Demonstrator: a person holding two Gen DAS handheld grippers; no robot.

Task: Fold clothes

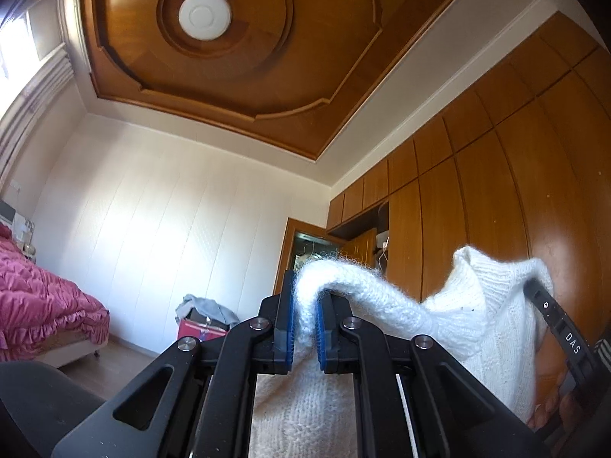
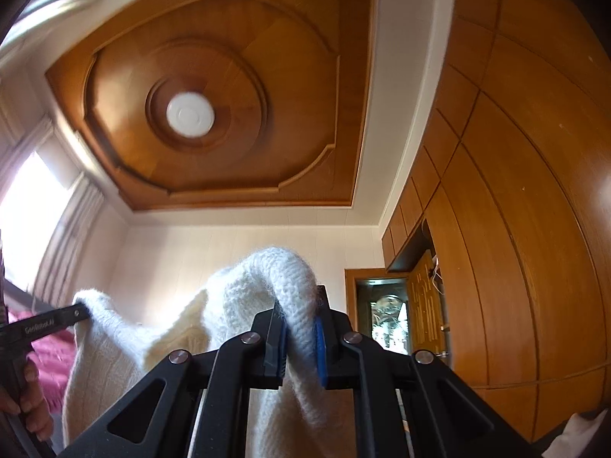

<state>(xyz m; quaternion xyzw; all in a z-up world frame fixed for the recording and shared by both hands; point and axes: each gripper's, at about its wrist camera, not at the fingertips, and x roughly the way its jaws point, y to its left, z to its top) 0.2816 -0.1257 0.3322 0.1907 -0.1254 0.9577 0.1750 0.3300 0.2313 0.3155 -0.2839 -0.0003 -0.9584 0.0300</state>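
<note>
A white knitted sweater [image 1: 450, 305] hangs in the air between both grippers, which point up toward the ceiling. My left gripper [image 1: 305, 305] is shut on one bunched edge of it, the knit pinched between the blue pads. My right gripper [image 2: 299, 320] is shut on another bunched edge of the sweater [image 2: 160, 343]. The right gripper also shows at the right of the left wrist view [image 1: 550, 313], with cloth draped over it. The left gripper shows at the left of the right wrist view [image 2: 53, 320]. The sweater's lower part is hidden below the frames.
A bed with a pink ruffled cover [image 1: 42, 305] stands at the left. A red box with grey clothes [image 1: 206, 320] sits on the floor by the wall. Wooden wardrobes [image 1: 496, 206] line the right wall beside an open doorway [image 2: 385, 316]. A bright window [image 2: 26, 213] is at the left.
</note>
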